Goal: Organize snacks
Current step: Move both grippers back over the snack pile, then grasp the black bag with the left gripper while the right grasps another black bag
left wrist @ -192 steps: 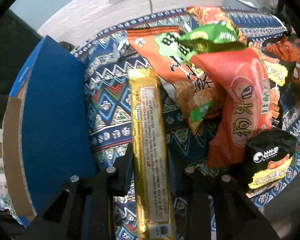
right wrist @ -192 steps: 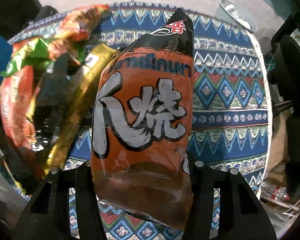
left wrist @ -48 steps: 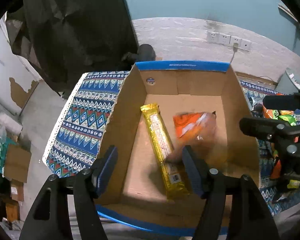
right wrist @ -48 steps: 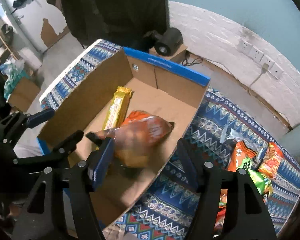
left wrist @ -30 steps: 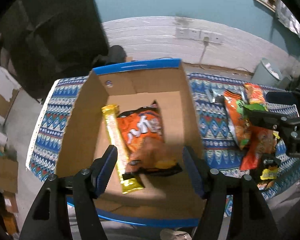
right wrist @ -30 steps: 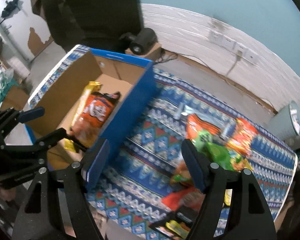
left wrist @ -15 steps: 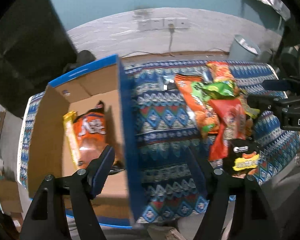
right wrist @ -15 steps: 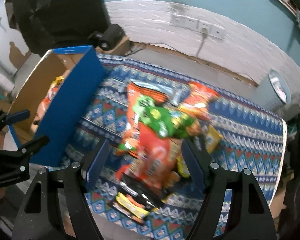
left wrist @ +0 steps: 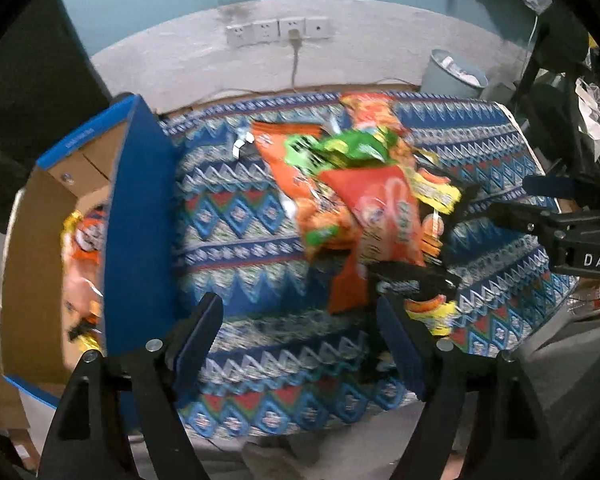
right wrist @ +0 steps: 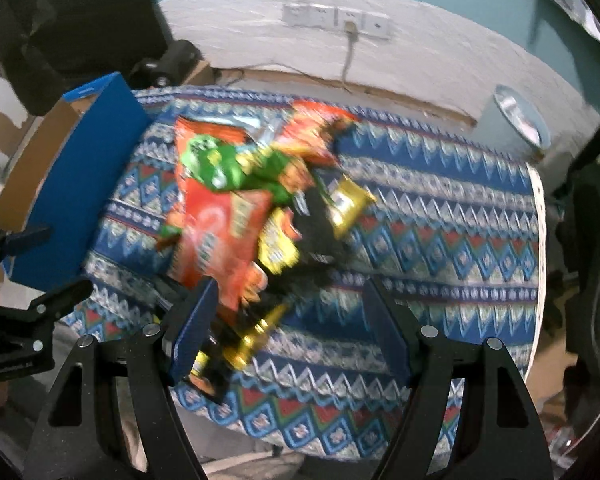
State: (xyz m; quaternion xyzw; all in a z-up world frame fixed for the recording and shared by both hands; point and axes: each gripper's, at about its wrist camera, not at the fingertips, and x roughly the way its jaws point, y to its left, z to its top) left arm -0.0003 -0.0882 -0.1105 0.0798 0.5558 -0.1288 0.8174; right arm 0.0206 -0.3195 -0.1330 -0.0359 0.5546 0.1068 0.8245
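A pile of snack bags (left wrist: 360,196) lies on the patterned tablecloth: an orange-red bag (left wrist: 384,216), a green bag (left wrist: 340,148) and a black and yellow bag (left wrist: 424,292). The pile also shows in the right wrist view (right wrist: 236,208), with a gold packet (right wrist: 350,202). The blue cardboard box (left wrist: 136,216) stands at the left and holds an orange bag (left wrist: 86,240) and a gold bar. My left gripper (left wrist: 300,340) is open and empty above the cloth, near the pile. My right gripper (right wrist: 288,328) is open and empty over the pile's near edge.
The patterned cloth (left wrist: 240,240) covers the table, and its front edge is near both grippers. A grey bin (left wrist: 454,74) stands by the wall at the back right. Wall sockets (left wrist: 278,32) are behind the table. The right gripper's body (left wrist: 572,236) reaches in from the right.
Both grippers let go of their snacks in the box and swung right, from above the box to the pile. They are now lower and closer to the bags.
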